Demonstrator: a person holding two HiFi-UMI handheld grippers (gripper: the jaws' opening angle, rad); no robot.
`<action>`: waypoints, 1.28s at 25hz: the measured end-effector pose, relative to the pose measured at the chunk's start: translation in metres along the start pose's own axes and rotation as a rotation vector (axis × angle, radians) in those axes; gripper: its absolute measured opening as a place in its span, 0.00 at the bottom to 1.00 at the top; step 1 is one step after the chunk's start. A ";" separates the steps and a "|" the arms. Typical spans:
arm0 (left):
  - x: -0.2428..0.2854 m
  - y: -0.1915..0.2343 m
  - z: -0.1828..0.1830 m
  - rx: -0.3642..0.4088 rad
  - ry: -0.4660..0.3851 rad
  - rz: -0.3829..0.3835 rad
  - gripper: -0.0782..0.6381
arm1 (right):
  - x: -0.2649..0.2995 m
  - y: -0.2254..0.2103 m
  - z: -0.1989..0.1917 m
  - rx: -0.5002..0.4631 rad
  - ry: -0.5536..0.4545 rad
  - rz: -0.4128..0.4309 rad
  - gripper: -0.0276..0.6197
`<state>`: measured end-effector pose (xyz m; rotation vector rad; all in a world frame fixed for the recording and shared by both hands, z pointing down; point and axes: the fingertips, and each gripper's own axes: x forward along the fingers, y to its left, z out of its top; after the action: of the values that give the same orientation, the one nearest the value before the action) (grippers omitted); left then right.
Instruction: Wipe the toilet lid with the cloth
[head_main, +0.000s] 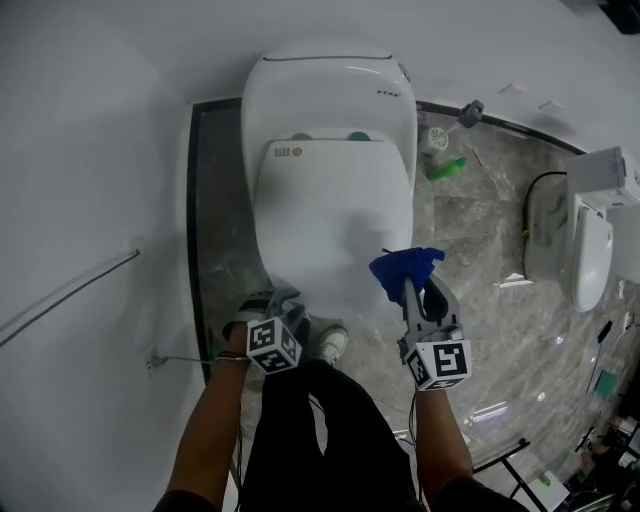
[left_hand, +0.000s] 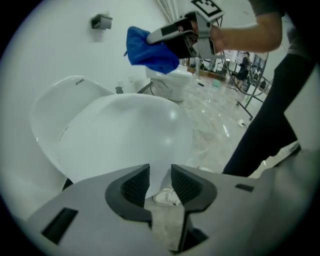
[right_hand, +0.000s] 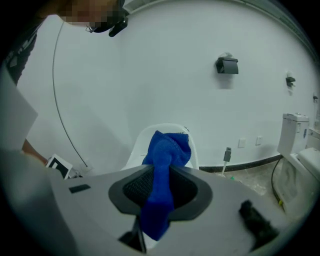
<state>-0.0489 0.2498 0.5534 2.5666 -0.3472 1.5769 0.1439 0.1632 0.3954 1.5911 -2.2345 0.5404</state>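
right gripper (head_main: 407, 287) clamps blue cloth (head_main: 404, 266) over near-right rim | left gripper (left_hand: 160, 176) jaws apart, empty | best now: lay cloth flat on toilet lid (head_main: 330, 215), steady overlapping strokes

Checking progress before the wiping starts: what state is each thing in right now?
toilet lid: down, closed.
cloth: bunched up, held in the air above the lid, not touching it.
right gripper: shut on the cloth.
left gripper: open, nothing gripped.
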 end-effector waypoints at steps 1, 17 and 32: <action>-0.009 0.008 0.005 -0.049 -0.049 0.036 0.30 | 0.010 0.003 0.003 -0.002 0.001 0.010 0.17; -0.119 0.281 0.043 -0.939 -0.595 0.466 0.12 | 0.220 0.106 0.041 -0.079 0.116 0.266 0.17; -0.058 0.308 -0.014 -0.959 -0.420 0.419 0.13 | 0.342 0.143 -0.004 -0.455 0.395 0.188 0.17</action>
<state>-0.1630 -0.0371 0.5005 2.0396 -1.3549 0.6076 -0.0982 -0.0713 0.5493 0.9625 -2.0252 0.3238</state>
